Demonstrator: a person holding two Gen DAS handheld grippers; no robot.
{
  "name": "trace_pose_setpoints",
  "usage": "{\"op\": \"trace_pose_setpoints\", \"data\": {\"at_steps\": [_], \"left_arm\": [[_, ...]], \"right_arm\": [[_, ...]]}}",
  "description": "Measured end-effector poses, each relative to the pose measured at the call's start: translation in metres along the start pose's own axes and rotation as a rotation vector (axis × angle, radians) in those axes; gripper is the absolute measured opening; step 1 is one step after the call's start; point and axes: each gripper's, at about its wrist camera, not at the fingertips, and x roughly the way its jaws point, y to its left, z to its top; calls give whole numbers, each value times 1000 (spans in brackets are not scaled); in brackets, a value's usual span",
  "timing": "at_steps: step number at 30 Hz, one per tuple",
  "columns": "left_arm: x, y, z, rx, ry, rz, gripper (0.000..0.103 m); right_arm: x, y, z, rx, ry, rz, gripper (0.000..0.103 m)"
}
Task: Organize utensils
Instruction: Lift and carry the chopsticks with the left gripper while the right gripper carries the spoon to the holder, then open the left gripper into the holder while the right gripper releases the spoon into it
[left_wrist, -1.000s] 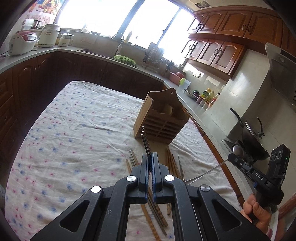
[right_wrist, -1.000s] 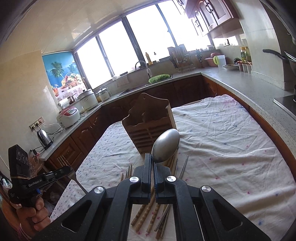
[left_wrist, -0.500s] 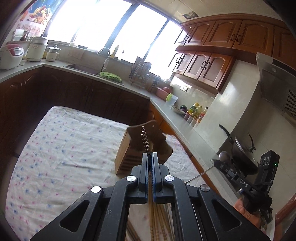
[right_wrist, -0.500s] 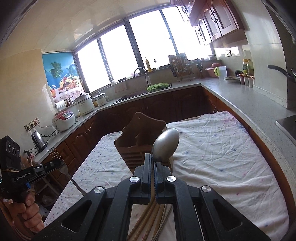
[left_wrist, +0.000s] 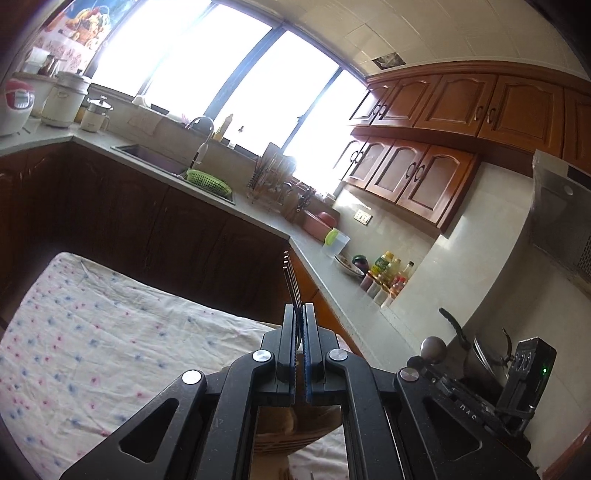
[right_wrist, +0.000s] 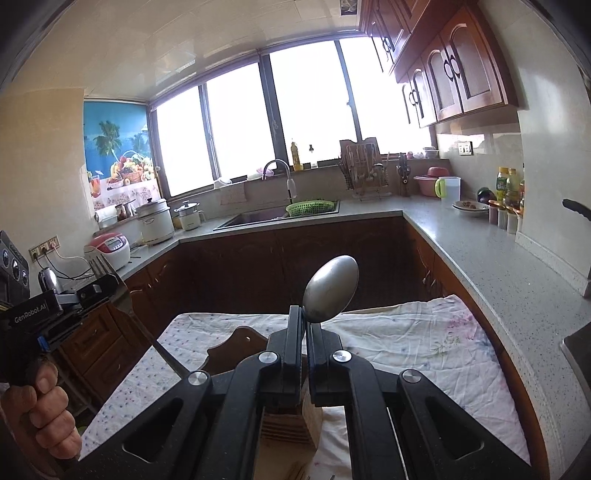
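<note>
My left gripper (left_wrist: 299, 310) is shut on a metal fork (left_wrist: 289, 275), whose tines stick up edge-on past the fingertips. My right gripper (right_wrist: 304, 314) is shut on a steel spoon (right_wrist: 332, 290), bowl upward. A slatted wooden utensil holder (right_wrist: 236, 341) stands on the floral tablecloth (right_wrist: 424, 343) right under both grippers, mostly hidden by them; its top shows below the left jaws (left_wrist: 280, 432). The right wrist view has the left gripper (right_wrist: 105, 286) at the left with the fork's handle slanting down toward the holder. The left wrist view shows the right gripper (left_wrist: 421, 360) and spoon bowl (left_wrist: 434, 347) at the right.
An L-shaped grey counter (right_wrist: 480, 266) runs along the far and right sides of the table. It carries a sink (right_wrist: 258, 218), a green basket (right_wrist: 310, 207), bottles (left_wrist: 384, 277) and a wok (left_wrist: 484, 354). A hand (right_wrist: 40, 417) grips the left handle.
Both grippers have travelled forward over the table and now hang above the wooden holder, which has slid beneath them. The chopsticks on the cloth have dropped out of view. Fork and spoon stay gripped.
</note>
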Motion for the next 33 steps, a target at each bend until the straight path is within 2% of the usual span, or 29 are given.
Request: {"op": "trace_pose_setpoints", "data": {"at_steps": [6, 12, 24, 25, 27, 29, 30, 31, 33], "left_arm": [[60, 33, -26, -35, 59, 40, 1], [91, 43, -36, -31, 118, 65, 2], [80, 29, -26, -25, 129, 84, 5], [76, 30, -29, -30, 129, 87, 7], [71, 29, -27, -43, 125, 85, 19], [57, 29, -27, -47, 104, 86, 37], [48, 29, -29, -47, 92, 87, 42], [40, 29, -30, -44, 84, 93, 51], [24, 27, -33, -38, 63, 104, 59]], "right_arm": [[46, 0, -30, -21, 91, 9, 2], [73, -5, -55, -8, 168, 26, 2], [79, -9, -54, 31, 177, 43, 3], [79, -9, -54, 40, 178, 46, 4], [76, -12, -54, 59, 172, 46, 9], [71, -15, -55, 83, 165, 39, 13], [68, -17, -55, 97, 158, 39, 22], [63, -20, -54, 114, 148, 43, 32], [50, -25, -53, 146, 121, 42, 42]]}}
